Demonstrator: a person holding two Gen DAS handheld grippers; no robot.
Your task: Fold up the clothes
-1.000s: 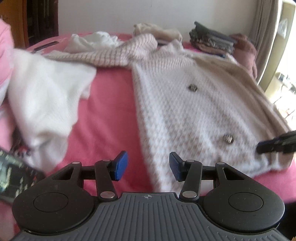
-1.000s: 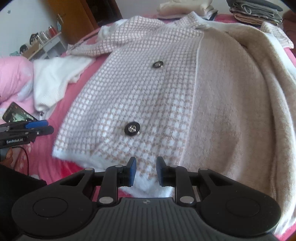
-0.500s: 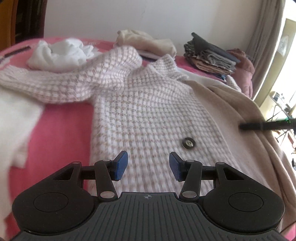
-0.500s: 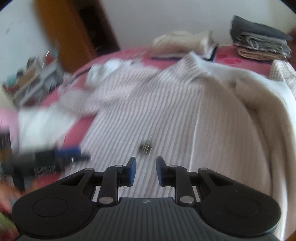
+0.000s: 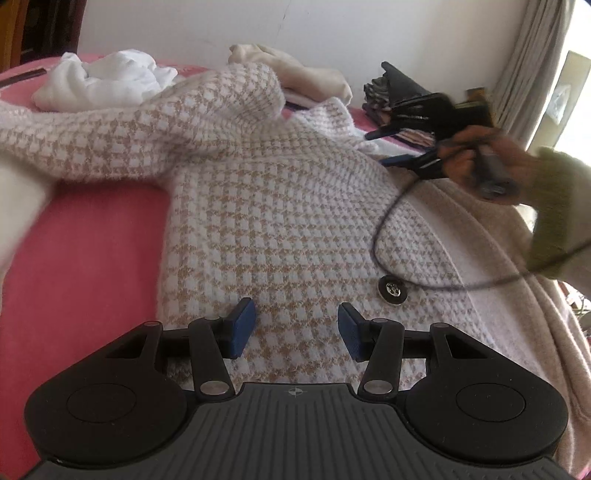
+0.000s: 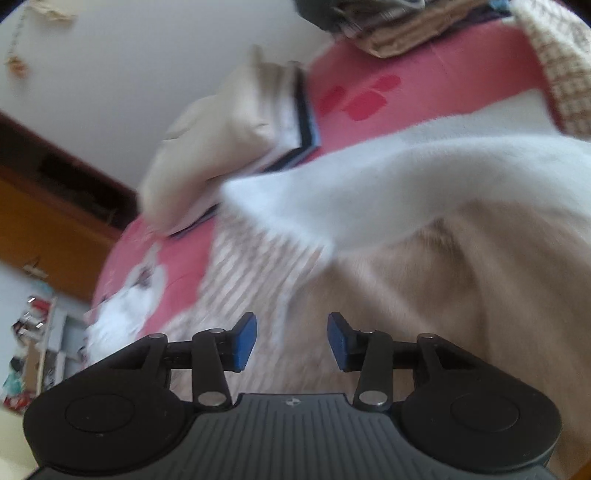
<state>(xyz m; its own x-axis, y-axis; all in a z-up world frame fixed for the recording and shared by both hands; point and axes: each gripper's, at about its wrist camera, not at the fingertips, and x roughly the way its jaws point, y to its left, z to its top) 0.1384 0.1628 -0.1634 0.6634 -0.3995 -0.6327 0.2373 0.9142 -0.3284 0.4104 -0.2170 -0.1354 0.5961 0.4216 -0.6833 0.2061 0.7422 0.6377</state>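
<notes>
Cardigan [image 5: 280,221] first: the houndstooth knit lies spread front-up on the pink bed [image 5: 92,266], one sleeve flung out toward the left of my left wrist view, a dark button [image 5: 393,290] near the front edge, and the plain beige inner side turned open on the right. Beyond it sit a crumpled white garment [image 5: 107,83], a cream one and a stack of folded clothes [image 6: 388,29] by the wall.

My left gripper [image 5: 297,329] hovers low over the lower front panel, jaws released with nothing between the pads. My right gripper [image 6: 291,341] is over the beige lining near the collar; its view is smeared with motion. Its jaws have just been opening and now stand apart, empty. From the left view I see it held in a hand [image 5: 476,162] with a green sleeve, its cable trailing across the knit.

I judge this as the start of the fold: both grippers are positioning, nothing is gripped. Next I would need each set of jaws to pinch an edge, likely the open beige panel or a sleeve, and carry it across the body without bunching the knit or snagging the cable.
</notes>
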